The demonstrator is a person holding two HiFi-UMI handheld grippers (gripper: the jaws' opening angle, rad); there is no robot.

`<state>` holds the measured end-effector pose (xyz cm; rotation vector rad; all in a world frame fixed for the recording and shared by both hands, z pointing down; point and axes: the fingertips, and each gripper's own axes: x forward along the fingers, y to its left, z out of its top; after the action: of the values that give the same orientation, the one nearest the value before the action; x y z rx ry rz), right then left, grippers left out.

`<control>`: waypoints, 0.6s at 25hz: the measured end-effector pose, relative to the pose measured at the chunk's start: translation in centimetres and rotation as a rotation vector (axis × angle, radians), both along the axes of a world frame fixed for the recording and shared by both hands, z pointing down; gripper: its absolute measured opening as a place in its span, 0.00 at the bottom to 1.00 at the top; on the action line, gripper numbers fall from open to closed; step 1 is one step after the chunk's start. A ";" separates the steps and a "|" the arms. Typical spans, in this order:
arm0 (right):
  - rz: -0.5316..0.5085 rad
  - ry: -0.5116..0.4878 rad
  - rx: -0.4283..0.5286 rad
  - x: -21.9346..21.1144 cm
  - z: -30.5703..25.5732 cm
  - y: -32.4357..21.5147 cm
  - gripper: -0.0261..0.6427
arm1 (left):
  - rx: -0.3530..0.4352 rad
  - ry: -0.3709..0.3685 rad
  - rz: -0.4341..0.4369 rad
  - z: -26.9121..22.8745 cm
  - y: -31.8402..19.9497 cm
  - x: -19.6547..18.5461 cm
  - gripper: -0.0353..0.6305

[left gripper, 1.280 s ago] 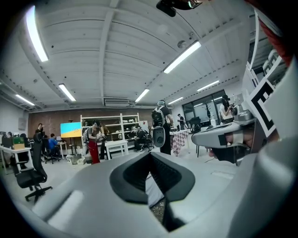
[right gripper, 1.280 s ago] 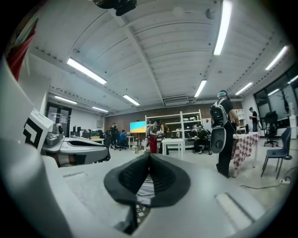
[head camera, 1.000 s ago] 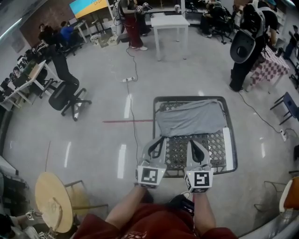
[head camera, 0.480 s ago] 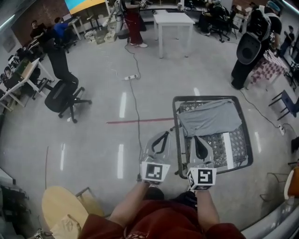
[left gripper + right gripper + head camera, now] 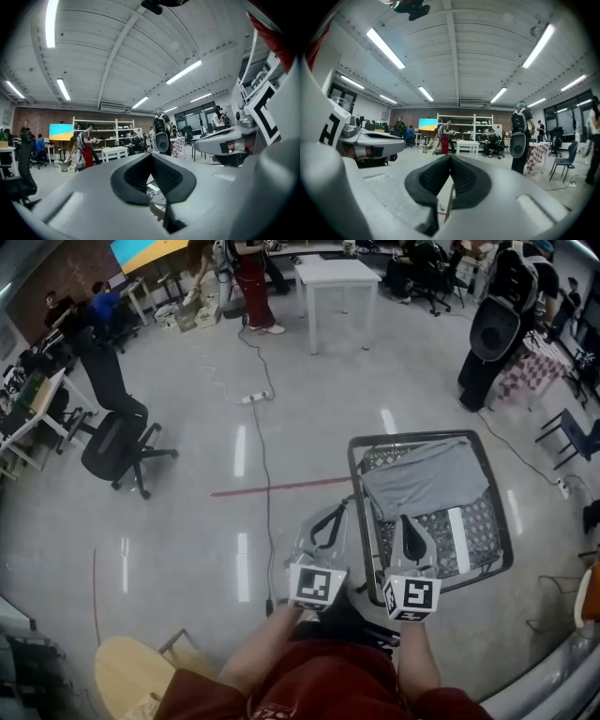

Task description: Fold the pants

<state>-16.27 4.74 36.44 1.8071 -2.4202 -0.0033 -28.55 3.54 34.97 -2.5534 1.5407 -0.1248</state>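
Pants [image 5: 422,479], gray, lie crumpled on the far half of a metal mesh table [image 5: 480,517] with a dark rim. The cloth spreads nearly rim to rim. The near half of the mesh is bare except for a white strip [image 5: 457,531] lying along its right side.

Left gripper [image 5: 328,514] is held level and sits over the floor just outside the table's left rim, not touching the pants. Its own view shows the jaws pressed together with nothing between them. Right gripper [image 5: 406,521] is also level and sits over the bare near mesh. Its tips are close to the pants' near edge, but contact cannot be told from the head view. Its jaws are likewise closed tight and empty. The two grippers are side by side, near each other, with their marker cubes toward the person. Forearms and red clothing show at the bottom of the head view.

Around the table is a glossy gray floor with a red line [image 5: 272,488] running left from the table. A cable leads to a power strip [image 5: 253,397]. A black office chair [image 5: 114,442] stands well off to the left and a white table [image 5: 333,273] stands far back. A person with a black backpack [image 5: 492,329] stands at the far right beside a checkered cloth [image 5: 525,371]. A round wooden tabletop [image 5: 131,679] is at the bottom left.
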 end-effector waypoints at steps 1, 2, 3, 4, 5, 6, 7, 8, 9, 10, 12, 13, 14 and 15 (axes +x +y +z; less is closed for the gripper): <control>0.013 0.008 -0.001 0.1 0.2 -0.7 0.04 | -0.002 0.000 0.014 0.0 -0.8 0.1 0.06; 0.025 0.011 0.000 0.2 0.3 -1.4 0.04 | -0.007 0.001 0.026 0.2 -1.8 0.2 0.06; 0.037 0.010 0.002 0.5 0.4 -2.2 0.04 | -0.012 0.003 0.038 0.3 -2.9 0.6 0.06; 0.051 0.008 0.004 0.9 0.4 -3.0 0.04 | -0.020 0.007 0.054 0.5 -4.1 1.0 0.06; 0.067 0.005 0.004 1.3 0.5 -3.8 0.04 | -0.027 0.011 0.074 0.8 -5.2 1.7 0.06; 0.087 0.004 0.003 1.7 0.6 -4.6 0.04 | -0.032 0.011 0.098 1.0 -6.3 2.3 0.06; 0.109 0.003 0.001 2.2 0.7 -5.4 0.04 | -0.036 0.007 0.124 1.1 -7.3 3.0 0.06; 0.133 0.003 0.000 2.7 0.7 -6.3 0.04 | -0.040 0.003 0.152 1.1 -8.3 3.7 0.06; 0.159 0.002 -0.001 3.3 0.6 -7.2 0.04 | -0.043 0.000 0.180 1.1 -9.4 4.5 0.06; 0.184 0.000 0.000 4.0 0.5 -7.9 0.04 | -0.044 -0.003 0.207 1.1 -10.4 5.3 0.06; 0.231 -0.005 0.003 5.5 0.3 -9.2 0.04 | -0.045 -0.013 0.255 1.2 -12.4 7.1 0.06; 0.254 -0.007 0.003 6.3 0.4 -9.8 0.04 | -0.041 -0.022 0.277 1.2 -13.3 7.9 0.06; 0.276 -0.007 0.001 7.0 0.6 -10.3 0.04 | -0.030 -0.033 0.300 1.2 -14.1 8.7 0.06; 0.298 -0.007 -0.002 7.6 0.9 -10.8 0.04 | -0.018 -0.043 0.321 1.2 -14.8 9.4 0.06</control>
<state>-8.67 -6.03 37.34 2.1491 -2.1294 0.0328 -19.18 -11.22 36.14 -2.7506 1.1006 -0.1540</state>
